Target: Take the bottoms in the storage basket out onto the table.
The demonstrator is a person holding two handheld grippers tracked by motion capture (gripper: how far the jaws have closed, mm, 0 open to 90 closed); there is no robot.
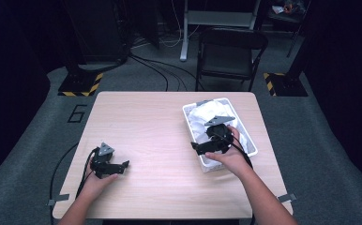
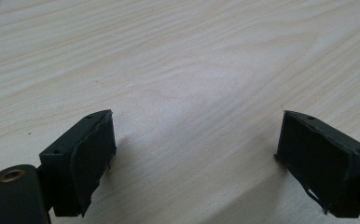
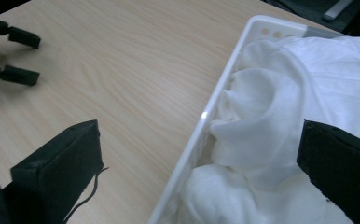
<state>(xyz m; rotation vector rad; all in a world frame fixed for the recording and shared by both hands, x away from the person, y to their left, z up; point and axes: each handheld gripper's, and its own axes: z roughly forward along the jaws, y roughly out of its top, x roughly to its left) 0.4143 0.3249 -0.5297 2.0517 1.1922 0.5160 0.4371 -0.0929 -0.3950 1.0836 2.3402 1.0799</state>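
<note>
Right gripper view has the right tongs (image 3: 199, 158) wide apart, straddling the white basket (image 3: 225, 88) rim above white cloth (image 3: 271, 116); left tongs (image 2: 194, 158) gape over bare counter (image 2: 178, 56).

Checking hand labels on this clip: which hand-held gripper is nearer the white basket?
Right. The right hand-held gripper hangs over the white basket at its near-left rim; the left hand-held gripper rests far across the table.

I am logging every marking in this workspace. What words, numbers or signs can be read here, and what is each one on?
"6": a large dark number on the grey floor, left of the table.
Yellow and black hazard stripes, no words, on the two stand bases on the floor.
The white basket, the white cloth and both grippers carry no readable text.
</note>
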